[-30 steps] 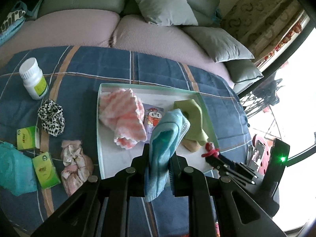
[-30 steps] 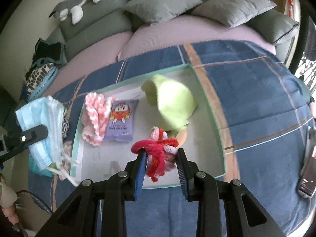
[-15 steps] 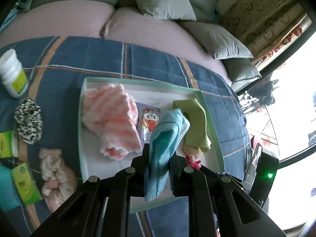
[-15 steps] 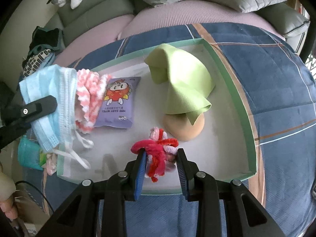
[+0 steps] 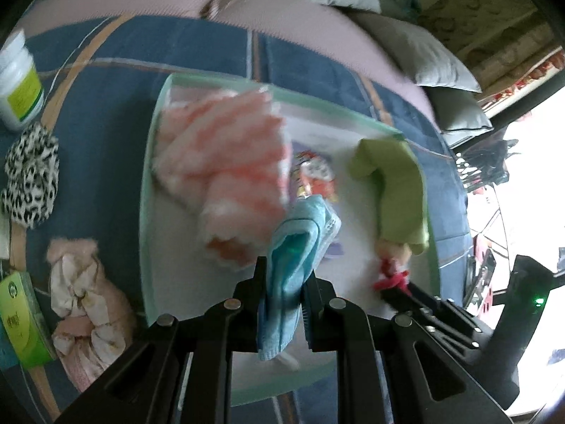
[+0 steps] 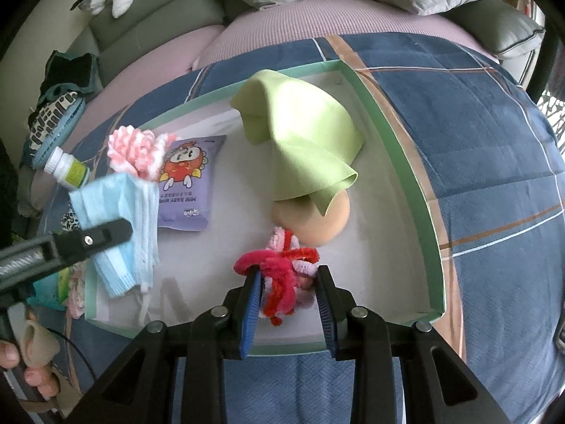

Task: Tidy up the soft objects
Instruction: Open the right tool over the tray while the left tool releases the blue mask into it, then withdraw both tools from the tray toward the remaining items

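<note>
Blue face masks [image 5: 295, 265] hang clenched in the left claw [image 5: 284, 295] above the green-rimmed tray [image 6: 399, 162]. The right claw [image 6: 287, 295] grips a red-and-pink fuzzy toy [image 6: 279, 272] low over the tray floor, just beside a tan sponge [image 6: 317, 219] under a lime cloth [image 6: 300, 141].

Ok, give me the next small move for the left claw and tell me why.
Probably open the left claw and let go of the blue face masks. It is shut on them, and they hang over the near left corner of the green-rimmed tray, beside the purple wipes pack.
</note>
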Demonstrator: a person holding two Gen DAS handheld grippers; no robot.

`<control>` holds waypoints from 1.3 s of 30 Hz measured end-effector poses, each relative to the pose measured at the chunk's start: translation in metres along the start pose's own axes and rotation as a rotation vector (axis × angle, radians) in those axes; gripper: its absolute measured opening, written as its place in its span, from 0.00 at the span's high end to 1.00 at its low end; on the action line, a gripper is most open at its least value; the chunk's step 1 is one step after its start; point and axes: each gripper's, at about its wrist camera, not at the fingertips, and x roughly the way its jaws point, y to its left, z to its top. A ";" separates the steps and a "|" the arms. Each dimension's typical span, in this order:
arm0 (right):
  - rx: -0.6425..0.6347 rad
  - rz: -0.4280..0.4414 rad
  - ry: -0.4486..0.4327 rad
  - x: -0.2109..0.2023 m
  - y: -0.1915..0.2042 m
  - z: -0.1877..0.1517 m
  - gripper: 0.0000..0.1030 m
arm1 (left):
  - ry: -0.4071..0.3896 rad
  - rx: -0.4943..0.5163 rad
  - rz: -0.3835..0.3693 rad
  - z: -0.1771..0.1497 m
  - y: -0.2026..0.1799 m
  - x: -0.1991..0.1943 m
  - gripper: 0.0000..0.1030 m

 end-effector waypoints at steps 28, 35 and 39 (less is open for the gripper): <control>-0.079 0.006 -0.091 -0.035 0.027 0.008 0.53 | -0.036 0.020 0.098 -0.003 0.005 -0.057 0.36; -0.081 0.009 -0.158 -0.060 0.030 0.011 0.45 | -0.129 0.082 0.130 0.006 -0.009 -0.088 0.17; -0.073 0.005 -0.168 -0.063 0.029 0.011 0.39 | -0.174 0.114 0.179 0.007 -0.011 -0.100 0.13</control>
